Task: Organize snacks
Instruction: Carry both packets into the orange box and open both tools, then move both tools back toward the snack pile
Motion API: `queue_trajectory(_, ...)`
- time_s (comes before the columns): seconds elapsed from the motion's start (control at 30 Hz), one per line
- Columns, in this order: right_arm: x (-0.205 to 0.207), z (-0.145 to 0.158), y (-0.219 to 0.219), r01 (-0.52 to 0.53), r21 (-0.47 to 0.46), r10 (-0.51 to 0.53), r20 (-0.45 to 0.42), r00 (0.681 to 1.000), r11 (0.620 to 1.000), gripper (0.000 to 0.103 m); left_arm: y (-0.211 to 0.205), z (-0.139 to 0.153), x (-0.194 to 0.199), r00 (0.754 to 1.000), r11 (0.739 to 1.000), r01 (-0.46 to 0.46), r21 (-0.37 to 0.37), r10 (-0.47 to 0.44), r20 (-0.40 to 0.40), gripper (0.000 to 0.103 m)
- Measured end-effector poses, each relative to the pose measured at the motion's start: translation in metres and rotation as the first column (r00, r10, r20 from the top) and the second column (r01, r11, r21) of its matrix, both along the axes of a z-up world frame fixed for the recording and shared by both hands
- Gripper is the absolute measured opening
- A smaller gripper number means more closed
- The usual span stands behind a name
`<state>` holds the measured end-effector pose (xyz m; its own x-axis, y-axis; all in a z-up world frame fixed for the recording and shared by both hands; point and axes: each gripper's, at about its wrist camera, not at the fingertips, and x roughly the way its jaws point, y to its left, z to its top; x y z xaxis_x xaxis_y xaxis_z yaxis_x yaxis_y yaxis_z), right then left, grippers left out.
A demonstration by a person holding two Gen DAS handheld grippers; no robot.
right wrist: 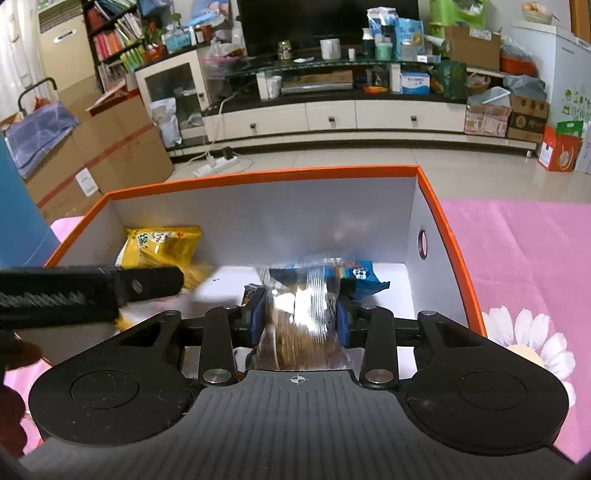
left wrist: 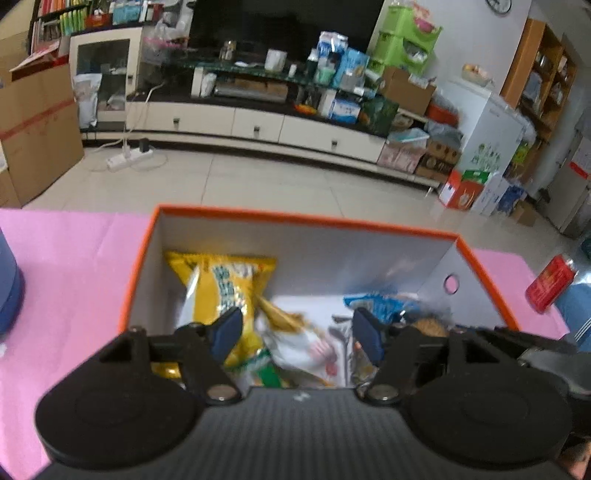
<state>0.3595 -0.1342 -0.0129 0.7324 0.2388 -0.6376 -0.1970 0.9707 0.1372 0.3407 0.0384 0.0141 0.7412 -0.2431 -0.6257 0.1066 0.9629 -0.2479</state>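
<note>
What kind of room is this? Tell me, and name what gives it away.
Most likely a home living room, used partly for storage. A large dark television sits over a long low media cabinet with drawers, a bookshelf stands at the left, and cardboard boxes are stacked on the tiled floor.

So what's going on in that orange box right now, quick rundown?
Left gripper open over loose snacks. Right gripper shut on clear cookie pack, inside orange box. Yellow bag already in. Nothing blocking.

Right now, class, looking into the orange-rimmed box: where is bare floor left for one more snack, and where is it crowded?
Bare white floor shows at the back, between the yellow crisp bag and the blue wrapped snack; another strip runs along the right wall. The near-left corner is crowded with packets.
</note>
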Motion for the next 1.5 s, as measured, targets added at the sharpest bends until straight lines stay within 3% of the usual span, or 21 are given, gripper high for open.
queue_trajectory(0.1, -0.005, 0.01, -0.005, 0.017, 0.034, -0.017, 0.018, 1.0, 0.999, 0.03, 0.007, 0.02, -0.008, 0.999, 0.999, -0.016, -0.041, 0.018, 0.044, 0.065)
queue_trajectory(0.2, -0.019, 0.036, -0.015, 0.028, 0.076, -0.035, 0.094, 0.995, 0.997, 0.032, 0.01, 0.052, -0.025, 0.991, 0.998, -0.01, -0.063, 0.019, 0.132, 0.066)
queue_trajectory(0.33, -0.055, 0.078, -0.034, 0.043, 0.143, -0.075, 0.227, 0.971, 0.989, 0.055, 0.01, 0.088, -0.057, 0.972, 0.998, 0.002, -0.06, 0.013, 0.237, 0.068)
queue_trajectory(0.43, -0.089, 0.091, -0.049, 0.054, 0.188, -0.106, 0.275, 0.956, 0.981, 0.06, 0.008, 0.095, -0.08, 0.968, 1.0, 0.0, -0.028, 0.007, 0.251, 0.069)
queue_trajectory(0.63, -0.155, 0.063, -0.08, 0.059, 0.151, -0.09, 0.204, 0.975, 0.987, 0.069, 0.009, 0.052, -0.134, 0.993, 0.999, -0.005, 0.031, 0.001, 0.122, 0.069)
queue_trajectory(0.8, -0.202, 0.016, -0.107, 0.064, 0.283, -0.07, 0.012, 0.997, 0.957, 0.069, 0.024, 0.004, -0.184, 0.998, 0.998, -0.054, 0.019, 0.055, -0.029, 0.069)
queue_trajectory(0.9, -0.223, -0.002, -0.095, -0.025, 0.33, 0.038, -0.035, 0.999, 0.944, 0.068, 0.038, -0.006, -0.202, 0.995, 0.997, -0.073, -0.012, 0.072, -0.066, 0.069)
queue_trajectory(1.03, -0.234, -0.004, -0.047, -0.205, 0.257, 0.215, -0.011, 0.977, 0.944, 0.067, 0.058, -0.012, -0.208, 0.991, 0.993, -0.12, 0.019, 0.121, -0.059, 0.069)
queue_trajectory(1.13, -0.229, -0.008, -0.012, -0.263, 0.174, 0.267, 0.002, 0.964, 0.949, 0.066, 0.077, -0.014, -0.203, 0.986, 0.987, -0.157, 0.032, 0.158, -0.058, 0.069)
queue_trajectory(1.23, -0.218, -0.008, 0.01, -0.279, 0.111, 0.279, 0.019, 0.96, 0.954, 0.067, 0.091, -0.013, -0.201, 0.982, 0.985, -0.173, -0.003, 0.173, -0.072, 0.069)
queue_trajectory(1.33, -0.207, -0.012, 0.03, -0.306, 0.107, 0.309, -0.014, 0.951, 0.946, 0.067, 0.101, -0.01, -0.204, 0.979, 0.981, -0.191, -0.02, 0.189, -0.071, 0.069)
queue_trajectory(1.5, -0.249, -0.006, 0.058, -0.41, 0.102, 0.415, -0.034, 0.909, 0.906, 0.07, 0.116, -0.004, -0.213, 0.98, 0.979, -0.195, -0.051, 0.193, -0.054, 0.07)
